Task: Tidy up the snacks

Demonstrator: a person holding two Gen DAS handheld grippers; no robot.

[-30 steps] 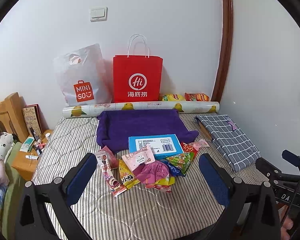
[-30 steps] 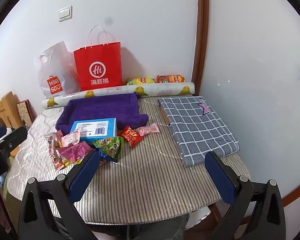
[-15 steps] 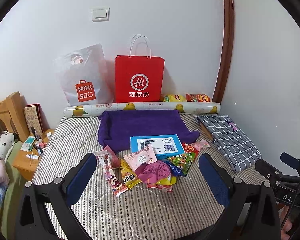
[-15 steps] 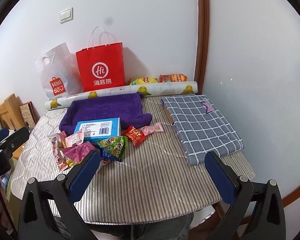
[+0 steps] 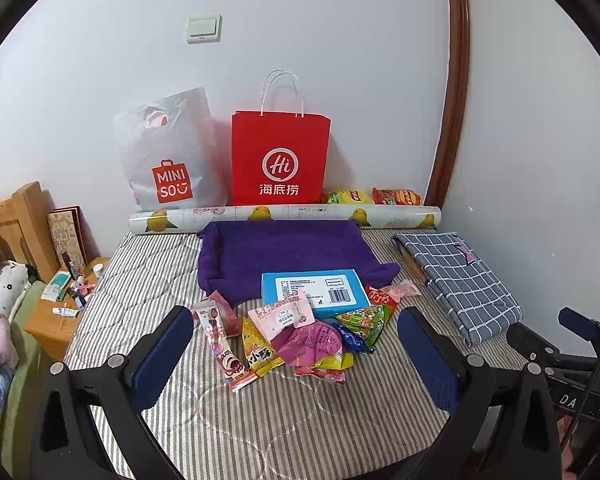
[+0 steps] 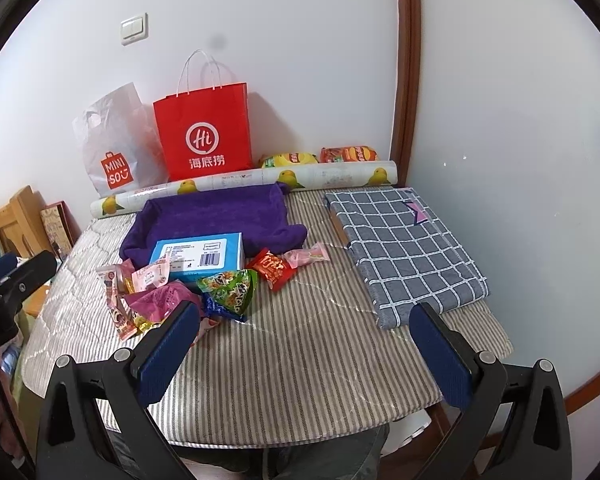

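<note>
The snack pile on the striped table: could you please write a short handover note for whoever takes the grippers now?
Left gripper: open, empty, hovering just short of the snack pile.
Right gripper: open, empty, over bare striped table, pile ahead on its left.
Things: loose packets lie heaped in front of the blue box, which rests on the purple towel's front edge. A red packet and a pink candy lie right of the box. Two chip bags sit behind the printed roll.
Done: nothing sorted.
Left: all of it.
</note>
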